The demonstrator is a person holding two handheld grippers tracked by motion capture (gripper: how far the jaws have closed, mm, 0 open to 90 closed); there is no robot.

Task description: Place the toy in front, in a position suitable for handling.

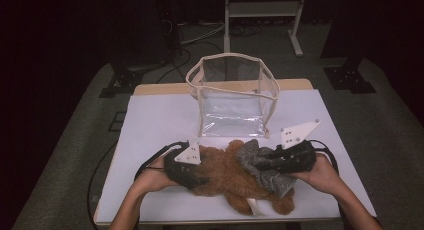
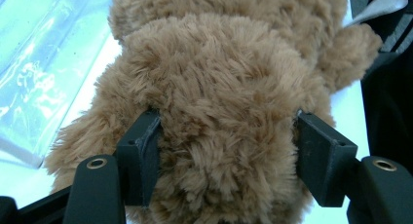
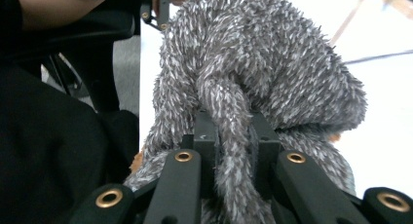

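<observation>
A brown plush teddy bear [image 1: 225,176] lies on the white table [image 1: 155,120] near its front edge. A fuzzy grey garment [image 1: 254,160] covers its right part. My left gripper [image 1: 199,180] grips the bear's left end. In the left gripper view its jaws press into the brown fur [image 2: 219,87] from both sides, the left gripper [image 2: 226,151] spread wide around the plush. My right gripper [image 1: 266,163] comes in from the right and is shut on a fold of the grey garment [image 3: 263,63]; the right gripper [image 3: 233,131] pinches a strand of it.
A clear plastic bag with a cream rim [image 1: 200,72] stands open at the table's back middle, just behind the bear; its plastic [image 2: 39,63] appears in the left gripper view. Cables trail from both grippers. Dark stands and a white frame [image 1: 262,10] lie beyond the table.
</observation>
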